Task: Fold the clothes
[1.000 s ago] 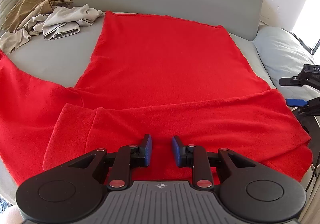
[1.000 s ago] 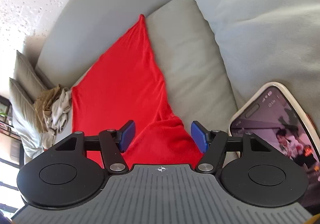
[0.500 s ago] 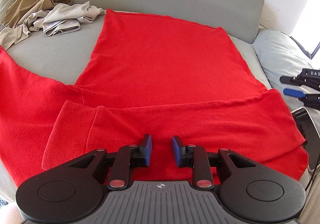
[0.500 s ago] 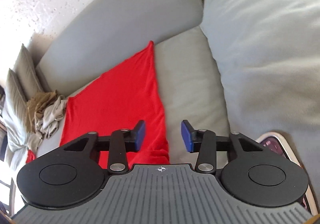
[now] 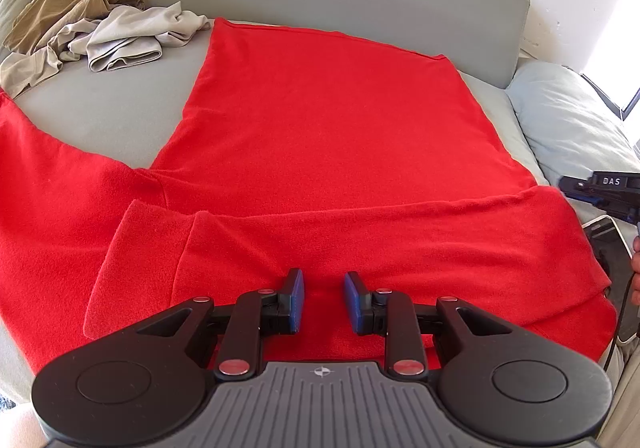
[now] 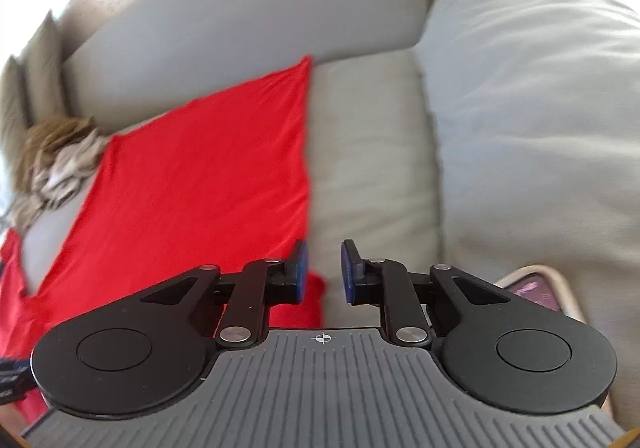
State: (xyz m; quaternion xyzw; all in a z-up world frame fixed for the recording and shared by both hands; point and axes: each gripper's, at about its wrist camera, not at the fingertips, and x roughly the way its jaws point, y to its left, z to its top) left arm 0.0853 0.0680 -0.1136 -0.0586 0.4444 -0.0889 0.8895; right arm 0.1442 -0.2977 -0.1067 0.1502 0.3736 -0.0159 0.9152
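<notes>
In the left wrist view, we see the red garment (image 5: pixel 328 151) spread flat on the grey sofa seat (image 5: pixel 104 111). Its body runs away from us toward the sofa back, and one sleeve is folded across the near part, so this fold runs from side to side. The left tongs (image 5: pixel 323 302) hover over the near edge of the garment, just above the folded sleeve. Their jaws are a little apart, and we cannot tell if any cloth is pinched between them. A pile of beige clothes (image 5: pixel 92 27) lies beyond the garment, to its far left. At the right end of the sleeve the right tongs (image 5: pixel 600 189) appear, close to a phone (image 5: pixel 604 232).

In the right wrist view, which is blurred, the right tongs (image 6: pixel 323 268) are closing, and only bare seat shows between the jaws. The red garment (image 6: pixel 200 175) lies to their left, its right edge passing just beside the left jaw. We judge that the right tongs are nearer to this edge, so the next grasp must shift slightly left.
</notes>
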